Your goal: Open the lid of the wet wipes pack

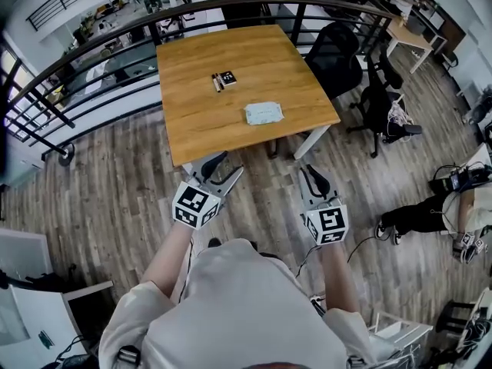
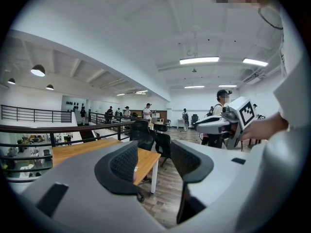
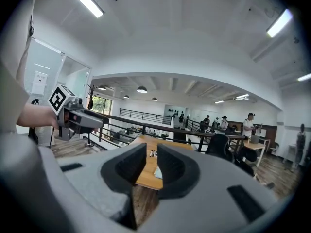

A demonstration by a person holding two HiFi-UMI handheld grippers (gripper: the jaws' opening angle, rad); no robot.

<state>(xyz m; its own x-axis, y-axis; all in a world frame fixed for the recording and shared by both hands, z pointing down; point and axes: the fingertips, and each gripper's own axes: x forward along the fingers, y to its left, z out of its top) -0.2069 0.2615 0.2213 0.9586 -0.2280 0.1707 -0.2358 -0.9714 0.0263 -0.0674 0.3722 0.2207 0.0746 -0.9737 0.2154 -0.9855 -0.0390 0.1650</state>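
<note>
Left gripper [image 1: 229, 164]: jaws apart, nothing between them, in the air short of the table's near edge.
Right gripper [image 1: 311, 172]: jaws narrowly apart, empty.
Wet wipes pack [image 1: 264, 113]: flat on the wooden table [image 1: 196, 118], toward its near right corner, well apart from the 2 grippers.
Axis: long side runs left-right; lid too small to make out.
Risk: a lid pull by 1 gripper could drag the unpinned pack.

The table [image 1: 246, 60] stands ahead of you. On it, the wet wipes pack [image 1: 264, 113] lies near right, with a small flat item [image 1: 224, 79] behind it, leftward. A railing [image 1: 115, 34] curves behind the table, and chairs [image 1: 332, 48] stand to its right. Your left gripper [image 1: 223, 171] and right gripper [image 1: 311, 177] hang side by side before the near edge.
</note>
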